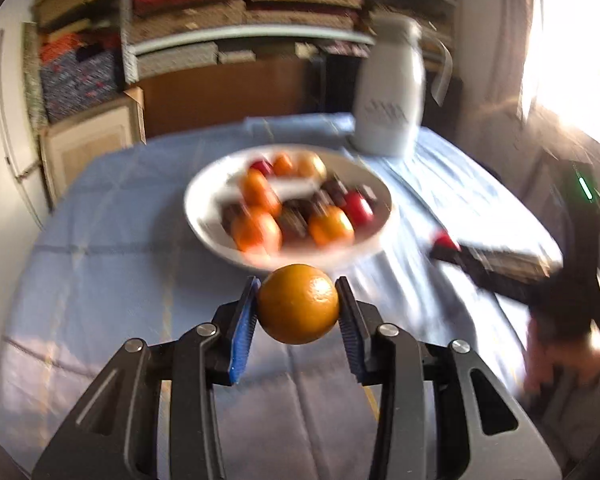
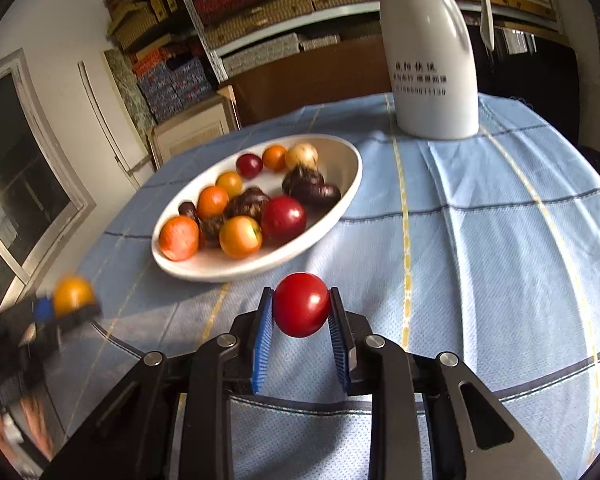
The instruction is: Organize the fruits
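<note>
My left gripper [image 1: 298, 300] is shut on an orange [image 1: 298, 304], held above the blue tablecloth just short of the white oval plate [image 1: 204, 216]. My right gripper [image 2: 301, 305] is shut on a red round fruit [image 2: 301, 305], also held just in front of the plate [image 2: 340, 208]. The plate holds several orange, red and dark purple fruits. The left gripper with its orange [image 2: 73, 294] shows blurred at the left of the right wrist view. The right gripper with its red fruit [image 1: 446, 240] shows blurred at the right of the left wrist view.
A tall white thermos jug [image 2: 432, 52] stands behind the plate on the round table with the blue checked cloth [image 2: 500, 240]. Shelves stacked with boxes [image 2: 252, 8] and a cabinet lie beyond the table. A bright window [image 1: 572, 52] is at the right.
</note>
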{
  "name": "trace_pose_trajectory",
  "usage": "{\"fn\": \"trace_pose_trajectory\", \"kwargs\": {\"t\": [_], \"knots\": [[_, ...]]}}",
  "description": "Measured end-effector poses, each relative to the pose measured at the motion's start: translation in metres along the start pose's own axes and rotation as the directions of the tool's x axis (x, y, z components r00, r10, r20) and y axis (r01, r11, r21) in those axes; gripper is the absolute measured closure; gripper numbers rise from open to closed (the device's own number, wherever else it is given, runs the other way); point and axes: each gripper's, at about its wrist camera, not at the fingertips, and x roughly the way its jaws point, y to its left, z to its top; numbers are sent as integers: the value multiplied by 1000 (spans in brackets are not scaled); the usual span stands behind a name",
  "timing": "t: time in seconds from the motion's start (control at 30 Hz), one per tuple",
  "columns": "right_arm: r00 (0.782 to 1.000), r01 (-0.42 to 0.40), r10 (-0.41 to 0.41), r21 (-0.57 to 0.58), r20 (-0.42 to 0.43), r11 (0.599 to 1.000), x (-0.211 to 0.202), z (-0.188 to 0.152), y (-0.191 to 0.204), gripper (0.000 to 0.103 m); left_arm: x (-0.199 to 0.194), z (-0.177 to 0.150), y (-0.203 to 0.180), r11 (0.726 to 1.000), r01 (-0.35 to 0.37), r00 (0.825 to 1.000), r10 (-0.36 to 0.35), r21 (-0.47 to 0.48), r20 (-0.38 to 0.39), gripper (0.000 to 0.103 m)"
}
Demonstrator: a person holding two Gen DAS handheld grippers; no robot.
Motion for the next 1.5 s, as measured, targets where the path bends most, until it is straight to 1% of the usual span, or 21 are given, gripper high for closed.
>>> {"fn": "trace_pose_trajectory", "kwargs": {"t": [0.07, 0.13, 0.23, 0.3, 0.37, 0.5, 0.63, 0.73, 0.87, 1.03, 1.1, 1.13, 1.17, 1.2, 1.23, 1.27, 1.43, 1.5], "knots": [[1000, -15, 15, 10, 24, 1000, -5, 5, 0, 76, 4, 20, 10, 999, -40, 999, 40, -10, 32, 65], [999, -22, 21, 11, 38, 1000, -6, 16, 0, 76, 10, 34, 20, 998, -57, 997, 58, -23, 46, 65], [998, 18, -17, -13, 56, 1000, -1, 41, 2, 76, 30, 57, 33, 996, -77, 995, 80, -54, 53, 65], [997, 27, -27, -9, 75, 1000, 3, 59, 2, 76, 46, 69, 41, 993, -86, 994, 90, -79, 55, 65], [996, 16, -17, 5, 88, 1000, 13, 80, 3, 76, 66, 80, 46, 991, -95, 993, 101, -95, 56, 65], [995, -1, -1, 19, 95, 1000, 41, 109, 7, 76, 105, 97, 54, 988, -122, 991, 127, -93, 51, 65], [997, 13, -13, 3, 79, 1000, 69, 124, 13, 76, 136, 102, 60, 986, -147, 988, 150, -78, 34, 65], [998, 15, -14, -8, 62, 1000, 88, 126, 15, 76, 157, 103, 64, 987, -141, 990, 143, -81, 19, 65], [999, 18, -18, -30, 29, 999, 109, 123, 17, 76, 172, 100, 67, 988, -138, 990, 138, -66, -2, 65], [999, 38, -39, -69, -18, 997, 124, 117, 24, 76, 185, 93, 66, 989, -141, 990, 140, -41, -29, 65], [998, 41, -44, -78, -33, 996, 128, 114, 25, 76, 186, 91, 65, 989, -147, 989, 147, -32, -25, 62], [998, 46, -49, -81, -36, 996, 130, 112, 25, 75, 185, 91, 64, 988, -150, 989, 149, -29, -19, 53], [998, 49, -52, -86, -40, 995, 131, 111, 26, 74, 183, 91, 64, 988, -149, 989, 149, -29, -9, 41], [998, 54, -57, -90, -38, 995, 131, 111, 27, 68, 180, 92, 63, 988, -149, 989, 149, -29, 4, 35], [997, 60, -64, -96, -35, 994, 131, 110, 28, 64, 177, 92, 62, 988, -154, 988, 154, -27, 22, 27], [997, 67, -69, -98, -27, 993, 130, 110, 29, 62, 175, 92, 61, 987, -156, 987, 157, -23, 29, 27], [998, 68, -69, -109, -7, 992, 124, 111, 33, 62, 169, 92, 55, 985, -172, 984, 172, -6, 50, 27], [998, 66, -66, -104, 4, 992, 120, 112, 33, 62, 164, 93, 53, 982, -188, 980, 187, 1, 69, 26]]}}
